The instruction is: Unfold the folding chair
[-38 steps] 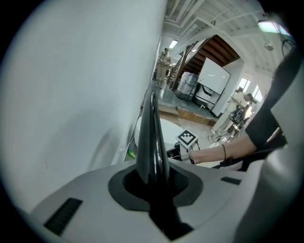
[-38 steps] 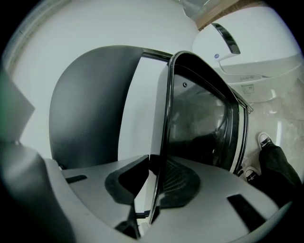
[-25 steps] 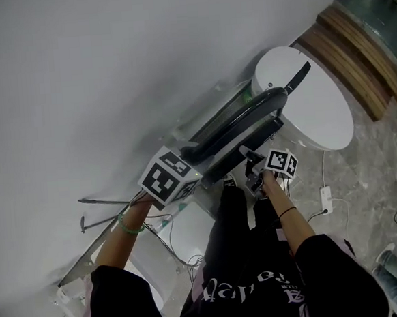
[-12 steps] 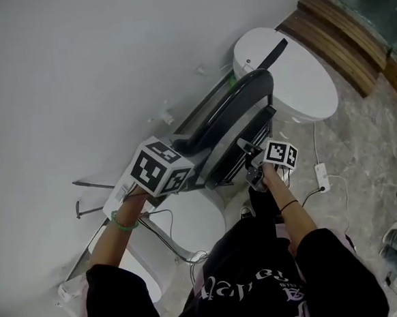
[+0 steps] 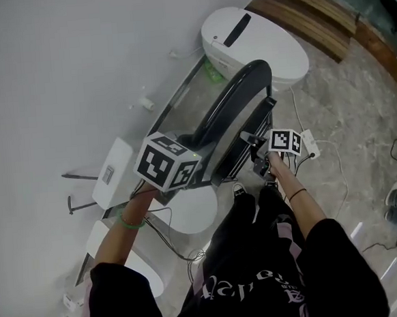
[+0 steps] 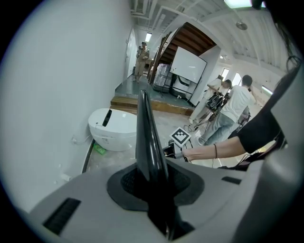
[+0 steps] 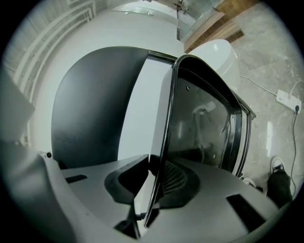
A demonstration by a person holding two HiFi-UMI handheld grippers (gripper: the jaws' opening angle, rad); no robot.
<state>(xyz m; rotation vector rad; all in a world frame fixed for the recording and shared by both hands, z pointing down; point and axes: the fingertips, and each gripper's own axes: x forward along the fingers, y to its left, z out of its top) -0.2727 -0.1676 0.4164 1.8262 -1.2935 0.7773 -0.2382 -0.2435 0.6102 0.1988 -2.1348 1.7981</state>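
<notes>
The folding chair (image 5: 238, 93) stands folded and nearly upright between my two grippers, its black curved backrest towards the white wall. My left gripper (image 5: 192, 151) is shut on the backrest's black edge (image 6: 145, 137), which runs straight up between its pads (image 6: 154, 182). On the other side, my right gripper (image 5: 253, 144) is shut on the thin dark frame edge (image 7: 166, 137) of the chair. The black seat panel (image 7: 92, 104) fills the left of the right gripper view.
A white rounded appliance (image 5: 254, 44) sits on the floor just beyond the chair, with a wooden step (image 5: 310, 9) behind it. A power strip and cables (image 5: 309, 142) lie on the stone floor at the right. White boxes (image 5: 110, 171) line the wall. People stand far off (image 6: 235, 107).
Both grippers have carried the folded chair sideways across the floor, away from the wall, and the person has stepped along with it. Both grips look the same.
</notes>
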